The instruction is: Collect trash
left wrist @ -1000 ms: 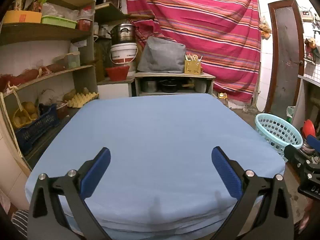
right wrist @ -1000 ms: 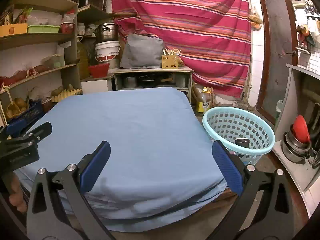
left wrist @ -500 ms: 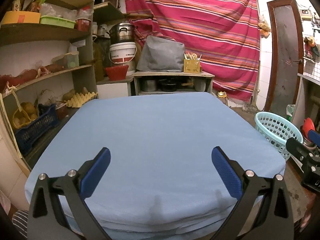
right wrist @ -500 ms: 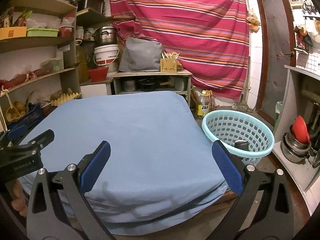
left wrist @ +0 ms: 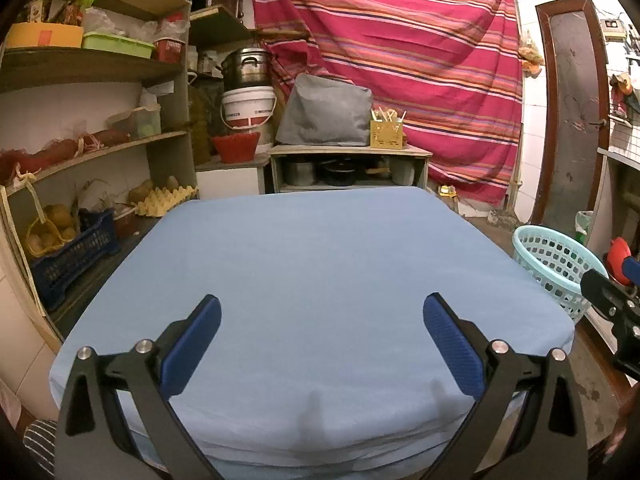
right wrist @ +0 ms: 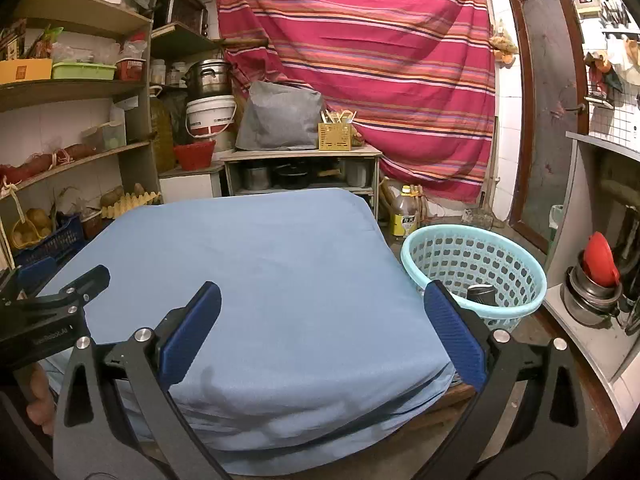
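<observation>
A table under a plain blue cloth (left wrist: 320,264) fills both views, and no trash shows on it. My left gripper (left wrist: 320,336) hangs open over the near edge, nothing between its blue pads. My right gripper (right wrist: 322,328) is open too, above the table's near right corner (right wrist: 420,360). A light turquoise mesh basket (right wrist: 472,268) stands on the floor right of the table, with a dark can-like item (right wrist: 482,294) lying inside. The same basket (left wrist: 554,264) appears at the right edge of the left wrist view.
Wooden shelves (left wrist: 92,152) with baskets, egg trays and tubs run along the left. A low cabinet (left wrist: 348,168) with pots stands behind the table before a striped curtain (right wrist: 360,60). An oil bottle (right wrist: 406,216) sits on the floor. A counter (right wrist: 588,312) with pans is at right.
Both grippers have drawn back a little and risen, so the table looks slightly farther away. Both stay open and hold nothing.
</observation>
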